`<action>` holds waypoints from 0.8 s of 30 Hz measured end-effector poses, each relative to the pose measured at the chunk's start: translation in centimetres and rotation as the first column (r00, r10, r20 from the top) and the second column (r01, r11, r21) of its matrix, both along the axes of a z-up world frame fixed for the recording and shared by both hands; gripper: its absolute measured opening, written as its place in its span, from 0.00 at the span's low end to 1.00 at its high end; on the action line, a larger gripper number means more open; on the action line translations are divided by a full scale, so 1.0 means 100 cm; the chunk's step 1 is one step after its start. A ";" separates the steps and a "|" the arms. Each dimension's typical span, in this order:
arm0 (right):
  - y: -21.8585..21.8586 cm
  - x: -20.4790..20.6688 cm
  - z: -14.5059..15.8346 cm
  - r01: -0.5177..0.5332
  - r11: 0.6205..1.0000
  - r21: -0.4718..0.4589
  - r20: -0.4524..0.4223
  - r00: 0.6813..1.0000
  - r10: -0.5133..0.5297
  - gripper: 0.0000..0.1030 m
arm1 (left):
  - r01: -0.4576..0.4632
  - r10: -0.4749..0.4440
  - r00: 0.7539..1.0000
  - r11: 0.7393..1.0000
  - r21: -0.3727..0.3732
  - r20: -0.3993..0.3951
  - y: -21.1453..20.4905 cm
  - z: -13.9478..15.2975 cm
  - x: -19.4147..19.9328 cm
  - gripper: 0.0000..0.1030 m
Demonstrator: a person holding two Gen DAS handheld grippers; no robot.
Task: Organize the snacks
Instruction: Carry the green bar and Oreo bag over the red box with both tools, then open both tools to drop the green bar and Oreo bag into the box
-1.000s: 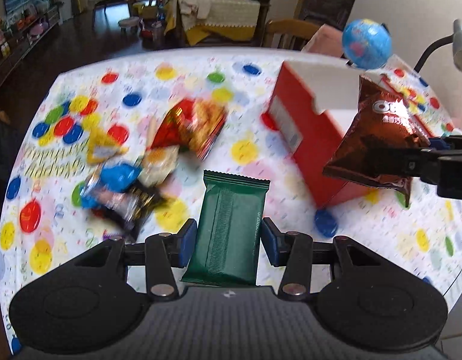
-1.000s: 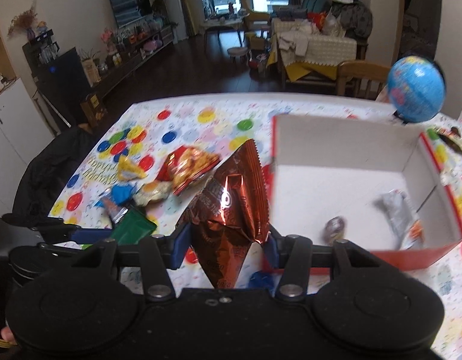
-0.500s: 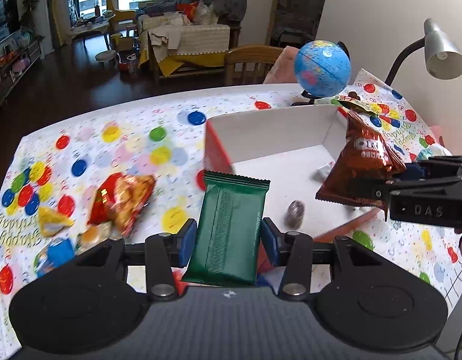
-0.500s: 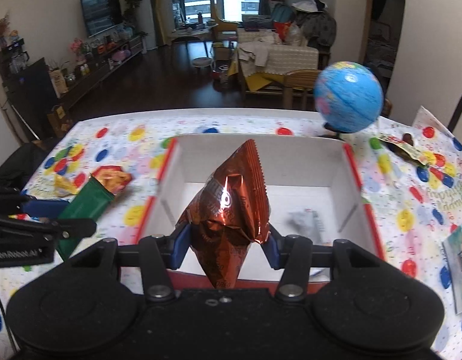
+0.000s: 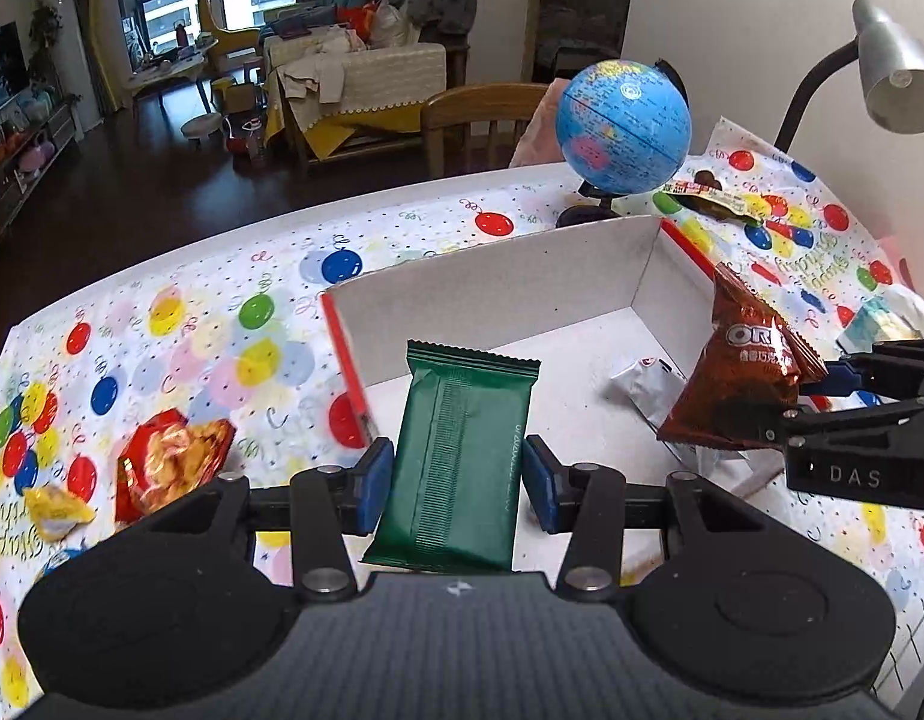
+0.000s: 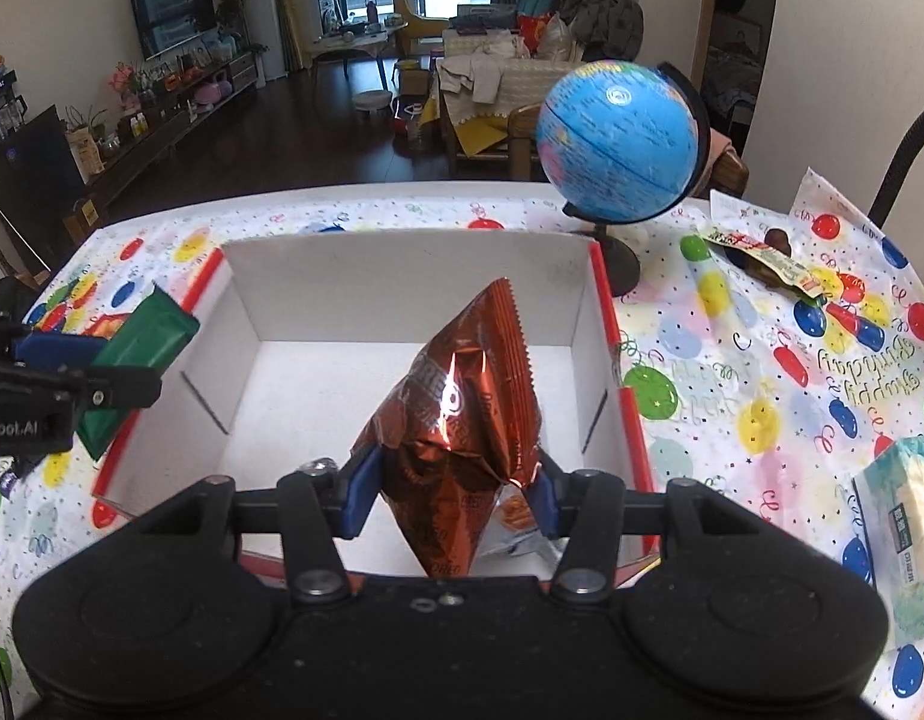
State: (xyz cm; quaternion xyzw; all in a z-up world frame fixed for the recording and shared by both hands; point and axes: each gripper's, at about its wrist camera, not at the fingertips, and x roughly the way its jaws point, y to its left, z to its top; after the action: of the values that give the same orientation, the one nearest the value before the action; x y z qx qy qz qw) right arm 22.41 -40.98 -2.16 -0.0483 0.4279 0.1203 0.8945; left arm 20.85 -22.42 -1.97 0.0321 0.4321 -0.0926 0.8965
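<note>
We are pinching a green wafer pack point(image 5: 462, 456) in the left gripper point(image 5: 459, 483) and an Oreo bag point(image 6: 462, 420) in the right gripper point(image 6: 450, 495); releasing now, the pack risks catching the box's point(image 6: 246, 294) 9 o'clock wall.

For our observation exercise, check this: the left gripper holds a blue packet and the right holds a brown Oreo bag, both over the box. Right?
Wrong on one point: the left gripper holds a green packet, not blue, as the left wrist view shows. The right gripper does hold the brown Oreo bag over the box.

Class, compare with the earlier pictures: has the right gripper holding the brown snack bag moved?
Yes. The right gripper with the brown snack bag has moved rightward over the box; earlier it was beside the box's left wall.
</note>
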 end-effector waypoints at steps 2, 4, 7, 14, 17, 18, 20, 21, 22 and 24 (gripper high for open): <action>-0.002 0.005 -0.006 -0.003 1.000 -0.007 -0.011 1.000 0.003 0.48 | 0.009 -0.009 1.000 1.000 0.019 -0.008 -0.008 -0.005 0.006 0.44; -0.003 0.010 -0.012 -0.012 1.000 -0.010 -0.025 1.000 0.012 0.48 | 0.023 -0.022 1.000 0.999 0.035 -0.021 -0.015 -0.012 0.013 0.44; -0.002 0.018 -0.020 -0.018 1.000 -0.012 -0.043 0.999 0.018 0.47 | 0.035 -0.033 0.999 0.997 0.062 -0.044 -0.025 -0.024 0.022 0.44; 0.000 0.027 -0.038 -0.043 0.999 -0.016 -0.095 0.995 0.042 0.49 | 0.059 -0.048 0.993 0.992 0.113 -0.104 -0.042 -0.051 0.035 0.44; 0.001 0.028 -0.041 -0.051 0.999 -0.002 -0.106 0.993 0.051 0.48 | 0.062 -0.045 0.990 0.990 0.126 -0.132 -0.045 -0.059 0.039 0.44; 0.001 0.028 -0.041 -0.051 0.999 0.000 -0.109 0.993 0.051 0.48 | 0.064 -0.045 0.989 0.990 0.128 -0.143 -0.045 -0.061 0.040 0.44; 0.002 0.029 -0.041 -0.053 0.999 0.004 -0.111 0.992 0.054 0.51 | 0.069 -0.048 0.986 0.989 0.127 -0.160 -0.046 -0.065 0.041 0.44; 0.002 0.029 -0.041 -0.055 0.998 0.007 -0.111 0.992 0.055 0.54 | 0.070 -0.047 0.985 0.989 0.131 -0.166 -0.047 -0.067 0.041 0.44; 0.001 0.028 -0.041 -0.055 0.998 0.012 -0.112 0.992 0.056 0.57 | 0.071 -0.047 0.984 0.988 0.134 -0.171 -0.048 -0.069 0.042 0.44; 0.000 0.028 -0.040 -0.053 0.998 0.020 -0.109 0.993 0.055 0.63 | 0.071 -0.046 0.984 0.987 0.145 -0.169 -0.049 -0.071 0.041 0.45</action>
State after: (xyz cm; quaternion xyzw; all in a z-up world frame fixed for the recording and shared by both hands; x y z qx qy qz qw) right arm 25.18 -40.94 -6.20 -0.0459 0.4738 0.1506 0.8665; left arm 24.97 -27.30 -9.05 0.1045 0.5096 -0.0886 0.8494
